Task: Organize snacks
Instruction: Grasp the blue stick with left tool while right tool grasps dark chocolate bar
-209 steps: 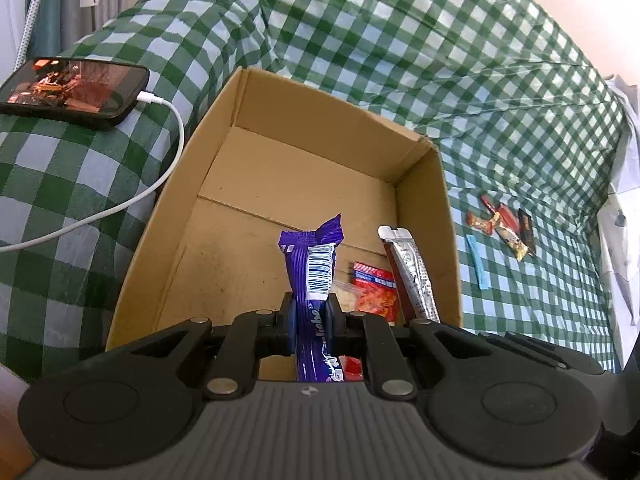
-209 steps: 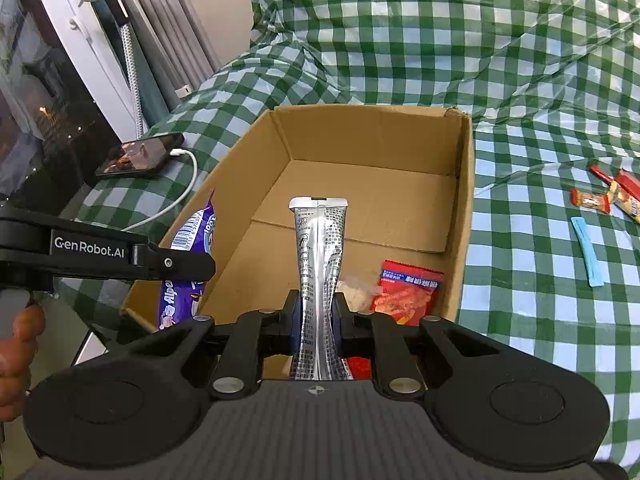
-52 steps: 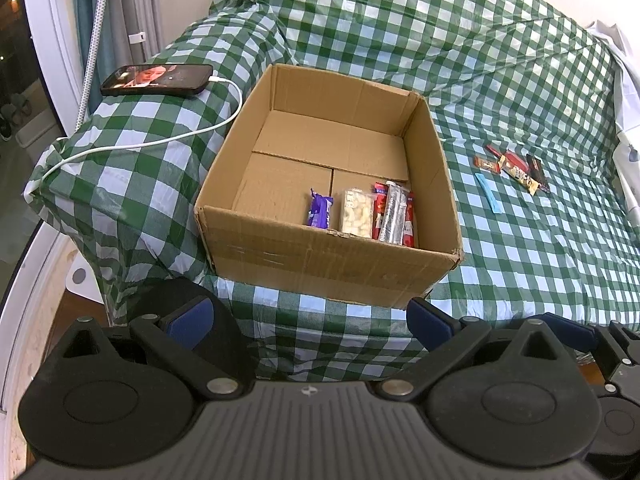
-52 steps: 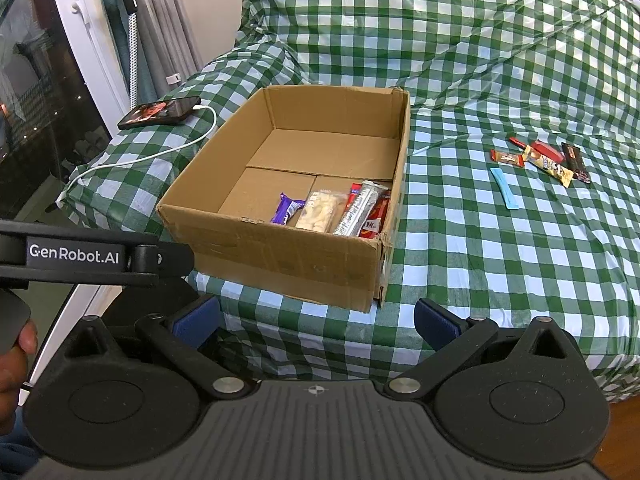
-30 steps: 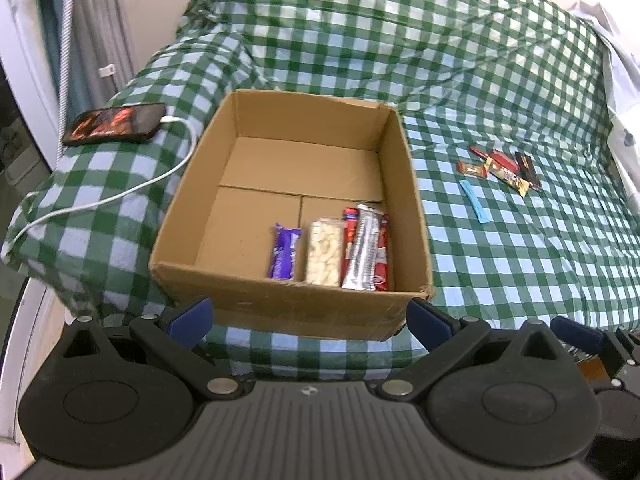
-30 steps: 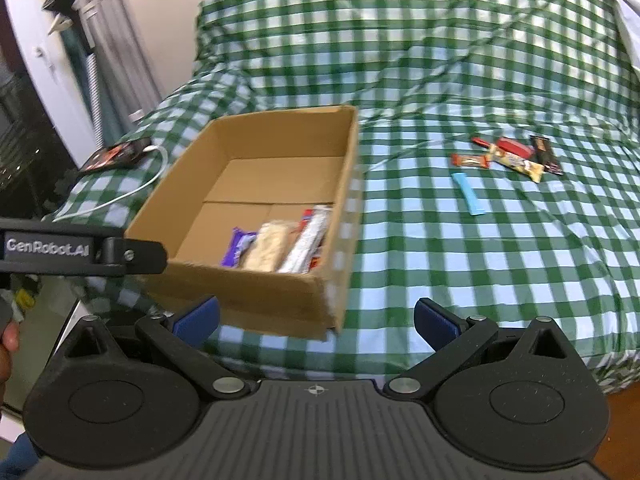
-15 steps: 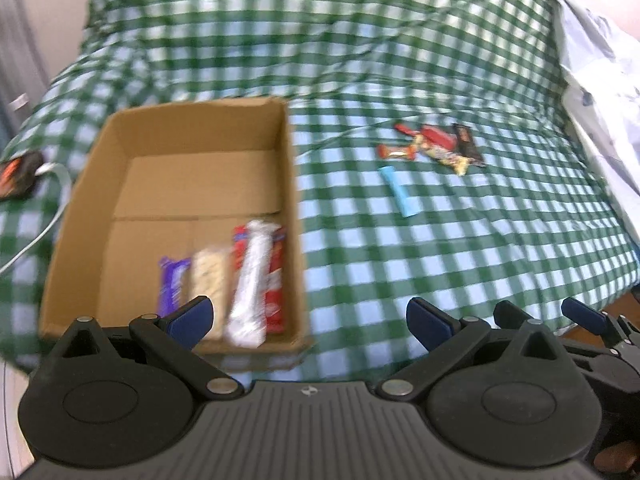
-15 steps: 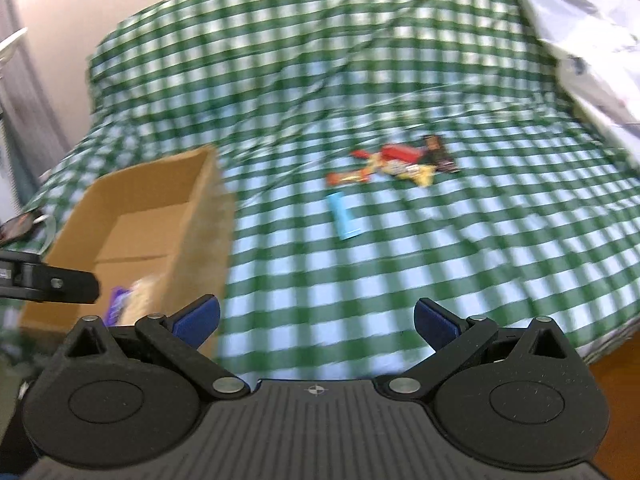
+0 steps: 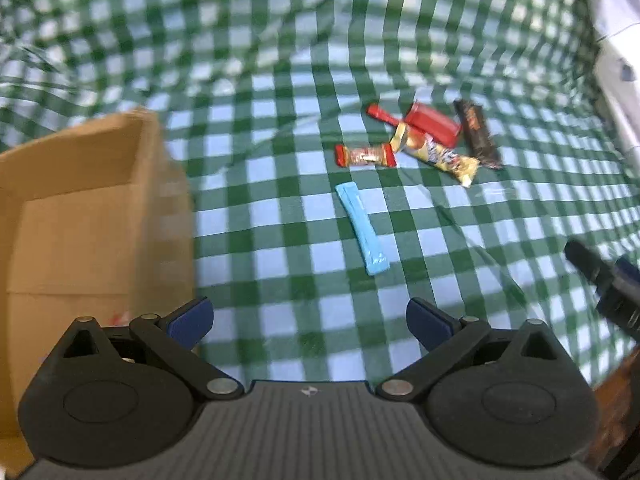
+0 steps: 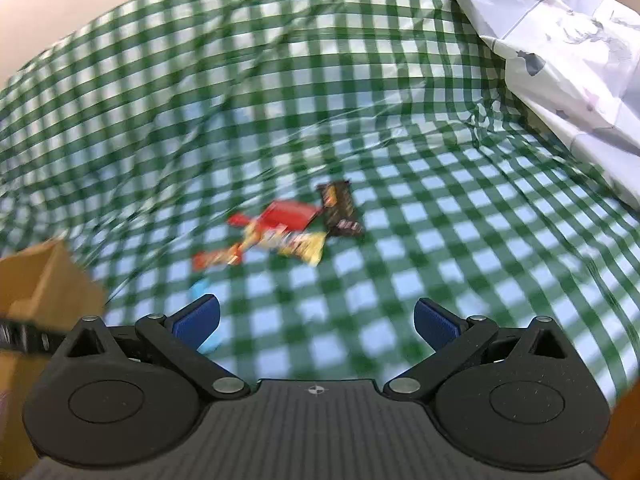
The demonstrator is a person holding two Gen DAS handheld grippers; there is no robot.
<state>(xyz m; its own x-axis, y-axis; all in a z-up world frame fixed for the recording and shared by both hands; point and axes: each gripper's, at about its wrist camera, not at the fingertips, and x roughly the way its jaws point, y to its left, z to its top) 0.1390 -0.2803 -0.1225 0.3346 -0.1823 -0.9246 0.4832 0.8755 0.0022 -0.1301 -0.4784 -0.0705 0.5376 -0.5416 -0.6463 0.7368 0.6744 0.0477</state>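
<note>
Several loose snacks lie on the green checked cloth: a light blue bar (image 9: 362,236), a small orange-red bar (image 9: 366,155), a yellow bar (image 9: 438,156), a red pack (image 9: 432,125) and a dark bar (image 9: 477,134). The same cluster shows blurred in the right wrist view: red pack (image 10: 290,215), dark bar (image 10: 339,209), yellow bar (image 10: 296,245). The cardboard box (image 9: 92,216) stands at the left. My left gripper (image 9: 308,320) is open and empty, short of the blue bar. My right gripper (image 10: 316,320) is open and empty, short of the cluster.
A white printed sheet (image 10: 568,52) lies over the cloth at the right. The box corner (image 10: 48,280) shows at the left of the right wrist view. The right gripper's body (image 9: 608,284) shows at the right edge of the left wrist view.
Both grippers let go of the purple and silver bars in the box, drew back open, then swung right toward the loose snacks, which are now nearer.
</note>
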